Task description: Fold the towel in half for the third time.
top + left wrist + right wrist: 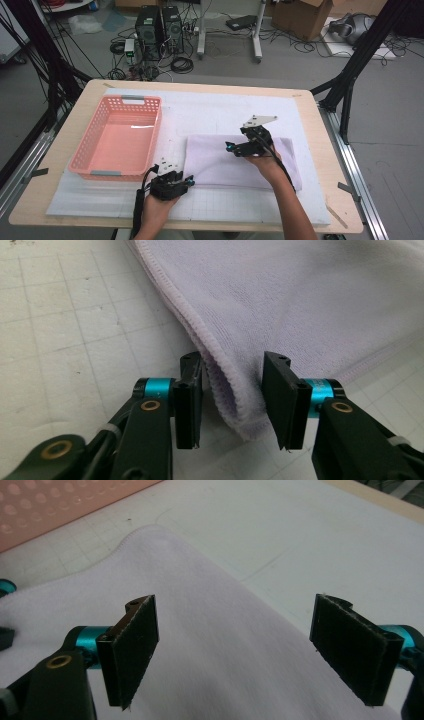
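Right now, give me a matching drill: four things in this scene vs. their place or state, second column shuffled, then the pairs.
Things:
1. left tongs
2. right tongs
3. basket
4. towel

Places or states:
A. pink, on the mat's left part
B. open, straddling the towel's near left corner
C. pale lilac, folded flat on the mat
D. wide open above the towel's middle

Pairs: 1-B, 2-D, 3-A, 4-C
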